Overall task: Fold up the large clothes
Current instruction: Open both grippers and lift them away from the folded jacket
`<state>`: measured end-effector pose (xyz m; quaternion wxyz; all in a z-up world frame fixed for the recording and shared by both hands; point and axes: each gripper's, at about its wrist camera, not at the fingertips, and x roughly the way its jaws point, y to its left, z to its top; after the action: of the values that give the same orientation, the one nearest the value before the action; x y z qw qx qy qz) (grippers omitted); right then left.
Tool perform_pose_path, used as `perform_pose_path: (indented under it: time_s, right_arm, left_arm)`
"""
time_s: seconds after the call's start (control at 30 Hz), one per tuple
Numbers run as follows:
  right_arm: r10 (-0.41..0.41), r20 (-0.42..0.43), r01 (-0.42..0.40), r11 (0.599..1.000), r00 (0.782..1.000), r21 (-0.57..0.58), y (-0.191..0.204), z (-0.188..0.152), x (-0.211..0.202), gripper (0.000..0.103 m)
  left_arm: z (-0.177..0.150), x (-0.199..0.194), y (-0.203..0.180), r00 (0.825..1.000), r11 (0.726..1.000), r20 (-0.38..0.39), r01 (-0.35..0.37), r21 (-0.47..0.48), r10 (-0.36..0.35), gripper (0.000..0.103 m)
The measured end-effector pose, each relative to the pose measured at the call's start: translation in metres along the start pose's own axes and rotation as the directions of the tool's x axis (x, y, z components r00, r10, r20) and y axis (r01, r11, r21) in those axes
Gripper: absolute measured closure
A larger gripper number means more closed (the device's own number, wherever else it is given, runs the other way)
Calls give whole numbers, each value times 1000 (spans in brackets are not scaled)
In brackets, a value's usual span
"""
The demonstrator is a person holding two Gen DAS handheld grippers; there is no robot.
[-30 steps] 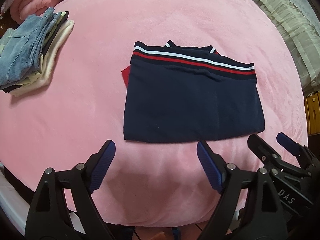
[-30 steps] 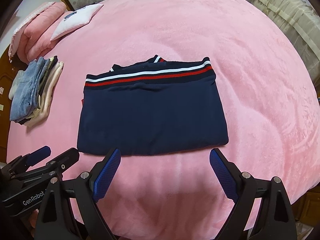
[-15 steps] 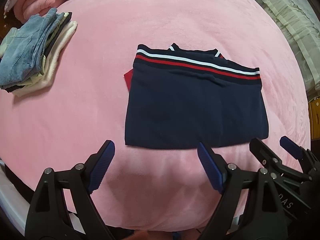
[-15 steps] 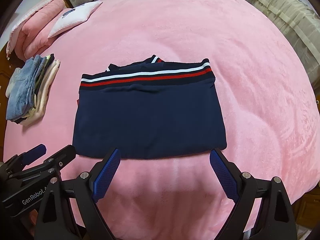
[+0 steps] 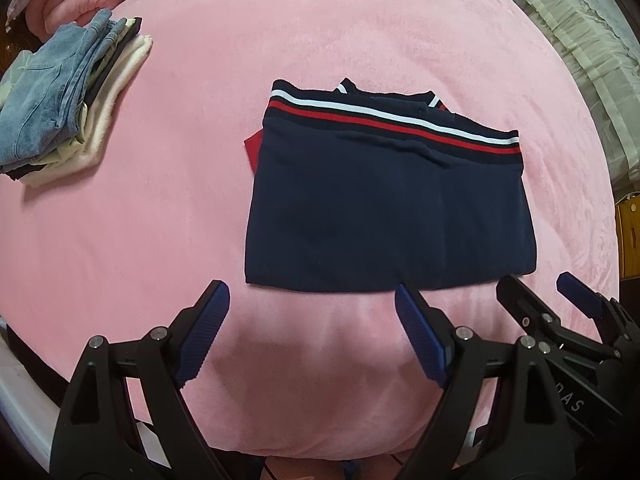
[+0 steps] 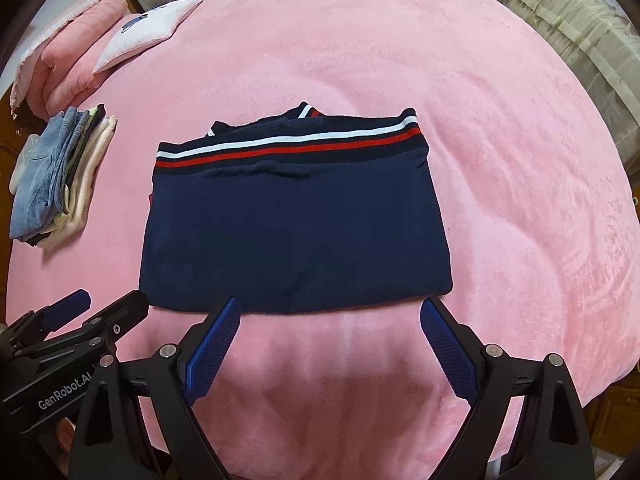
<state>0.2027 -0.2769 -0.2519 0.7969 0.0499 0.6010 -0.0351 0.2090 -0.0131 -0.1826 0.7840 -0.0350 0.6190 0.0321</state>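
Observation:
A navy garment with a white and a red stripe [image 5: 384, 208] lies folded into a flat rectangle on the pink bed; it also shows in the right wrist view [image 6: 296, 224]. A red corner peeks out at its left edge. My left gripper [image 5: 310, 308] is open and empty, just short of the garment's near edge at its left part. My right gripper [image 6: 330, 316] is open and empty, at the near edge toward the right. Each gripper shows at the side of the other's view.
A stack of folded clothes with jeans on top [image 5: 60, 100] sits at the far left of the pink blanket [image 5: 160, 220], also in the right wrist view [image 6: 56, 176]. Pink and white pillows [image 6: 132, 32] lie at the head. A cream bed skirt [image 6: 560, 20] is at right.
Both grippers have moved forward toward the garment's near edge, so it looks larger and closer. The garment has not moved. Both grippers stay open.

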Motion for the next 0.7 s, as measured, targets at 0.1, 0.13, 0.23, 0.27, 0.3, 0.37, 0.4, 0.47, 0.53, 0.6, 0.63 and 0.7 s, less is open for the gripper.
perform_pose_path:
  time_s: [0.1, 0.13, 0.23, 0.27, 0.3, 0.37, 0.4, 0.47, 0.53, 0.6, 0.63, 0.7]
  right_arm:
    - [-3, 0, 3, 1000, 1000, -2, 0, 0, 1, 10]
    - [-3, -1, 3, 1000, 1000, -1, 0, 0, 1, 10]
    - [-5, -2, 5, 1000, 1000, 0, 0, 0, 2, 10]
    - [-5, -3, 5, 1000, 1000, 1, 0, -1, 2, 10]
    - [-5, -2, 5, 1000, 1000, -1, -1, 0, 2, 10]
    - [-7, -3, 7, 1000, 1000, -1, 0, 0, 3, 10]
    - [-8, -6, 8, 1000, 1000, -4, 0, 0, 4, 10]
    - [-12, -13, 11, 1000, 1000, -7, -2, 1, 9, 10]
    - [0, -19, 1, 1000, 1000, 9, -6, 3, 15, 10]
    - [8, -31, -7, 1000, 999, 28, -11, 6, 23, 10]
    - [9, -35, -8, 999, 999, 34, -14, 7, 27, 10]
    - [14, -43, -12, 999, 999, 43, -17, 11, 36, 10]
  left_arm:
    - [-1, 0, -1, 1000, 1000, 0, 0, -1, 0, 20]
    - [-1, 1, 0, 1000, 1000, -2, 1, -1, -1, 20]
    - [-1, 2, 1, 1000, 1000, -6, 7, -2, -7, 20]
    - [-1, 2, 1, 1000, 1000, -6, 8, -2, -8, 20]
    - [-1, 2, 1, 1000, 1000, -6, 9, -1, -9, 20]
    - [-1, 6, 2, 1000, 1000, -15, 15, 0, -15, 20]
    - [-1, 10, 2, 999, 1000, -26, 22, -3, -22, 20]
    - [-1, 17, 5, 998, 999, -39, 44, -17, -45, 20]
    - [-1, 28, 8, 996, 997, -58, 65, -47, -67, 20]
    - [-1, 44, 16, 991, 990, -87, 96, -107, -106, 20]
    - [-1, 52, 21, 986, 982, -94, 121, -144, -136, 20]
    - [-4, 66, 30, 976, 963, -119, 155, -221, -184, 20]
